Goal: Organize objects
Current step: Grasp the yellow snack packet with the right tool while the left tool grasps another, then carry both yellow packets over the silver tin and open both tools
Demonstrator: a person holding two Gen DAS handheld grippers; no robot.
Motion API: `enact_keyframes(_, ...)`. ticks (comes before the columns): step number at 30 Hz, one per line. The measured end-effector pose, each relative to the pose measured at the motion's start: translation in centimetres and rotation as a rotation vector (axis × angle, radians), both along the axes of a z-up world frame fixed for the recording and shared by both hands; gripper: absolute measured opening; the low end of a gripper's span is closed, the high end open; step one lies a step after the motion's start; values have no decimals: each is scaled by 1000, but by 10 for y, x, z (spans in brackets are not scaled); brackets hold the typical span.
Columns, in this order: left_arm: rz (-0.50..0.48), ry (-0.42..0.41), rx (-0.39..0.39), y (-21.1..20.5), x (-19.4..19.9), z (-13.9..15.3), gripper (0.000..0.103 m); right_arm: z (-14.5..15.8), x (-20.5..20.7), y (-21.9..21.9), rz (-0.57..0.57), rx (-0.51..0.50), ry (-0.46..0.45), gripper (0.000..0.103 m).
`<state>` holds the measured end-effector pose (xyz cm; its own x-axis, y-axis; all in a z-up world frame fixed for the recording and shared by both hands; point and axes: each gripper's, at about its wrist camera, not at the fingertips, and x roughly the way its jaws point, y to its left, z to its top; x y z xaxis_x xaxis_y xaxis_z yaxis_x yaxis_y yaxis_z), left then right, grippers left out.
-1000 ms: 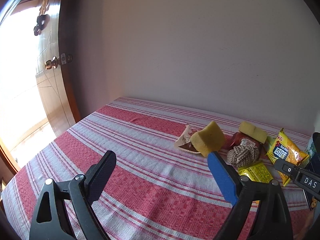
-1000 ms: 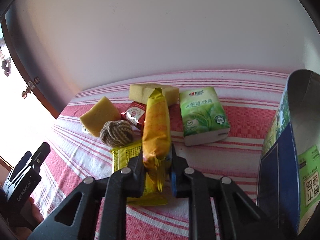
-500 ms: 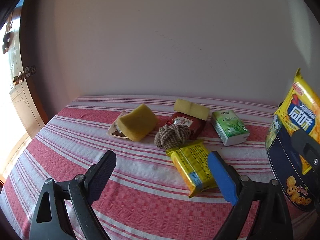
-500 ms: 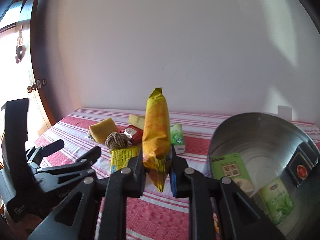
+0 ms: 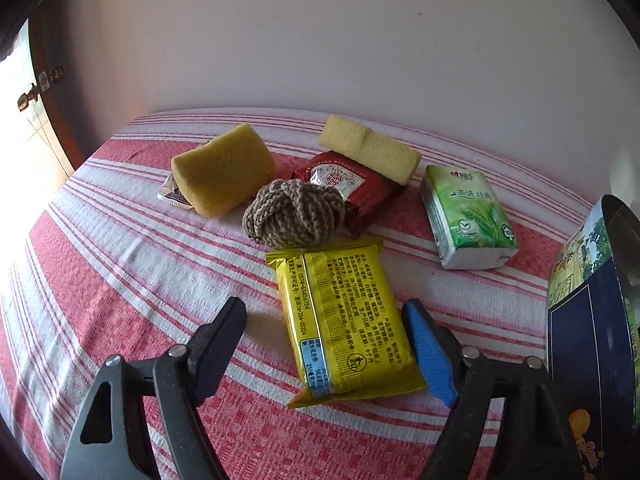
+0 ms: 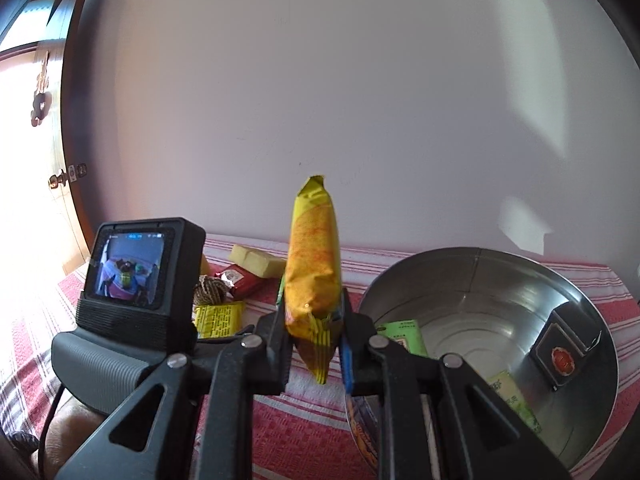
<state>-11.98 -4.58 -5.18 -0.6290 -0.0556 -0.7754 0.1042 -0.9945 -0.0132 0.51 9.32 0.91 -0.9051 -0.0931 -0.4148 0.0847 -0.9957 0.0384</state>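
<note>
Two grippers are working beside the tin (image 6: 480, 280): the right gripper (image 6: 314, 332) is clamping a snack bag (image 6: 314, 256) upright for dropping in, while the left gripper (image 5: 324, 344), jaws just narrowing yet untouching, is straddling the yellow packet (image 5: 340, 320).

On the red packet (image 5: 347, 188), in the upper middle of the left wrist view, a curved line of small white letters reads "WEDDING"; the words around it are too small to tell. The yellow packet (image 5: 342, 316) in the lower middle carries dense Chinese print, a blue and white label with figures that I cannot read surely, and a round sign at its lower end. The green tissue pack (image 5: 468, 216) at the right shows Chinese characters and a small round mark.
</note>
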Motion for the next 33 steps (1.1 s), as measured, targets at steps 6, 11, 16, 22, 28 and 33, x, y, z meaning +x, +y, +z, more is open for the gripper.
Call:
enact_keyframes(6,-20,33,79,-7,8,3,54,-3,0,-4,-3,14,5,19)
enact_keyframes(11,11,93,122,-17,25,11,54,-7,3,-7,-35,69,36,19)
enact_keyframes(16,15,240,69,-8,49,29,54,-4,9,-8,-59,76,75,19)
enact_keyframes(22,-4,335,3,2,70,41,54,-4,13,-6,-63,66,70,19)
enact_keyframes(28,3,358,-17,5,81,46,54,-1,21,-9,-66,74,82,19)
enact_keyframes(33,-9,366,-21,13,92,48,54,0,33,2,-77,74,94,19)
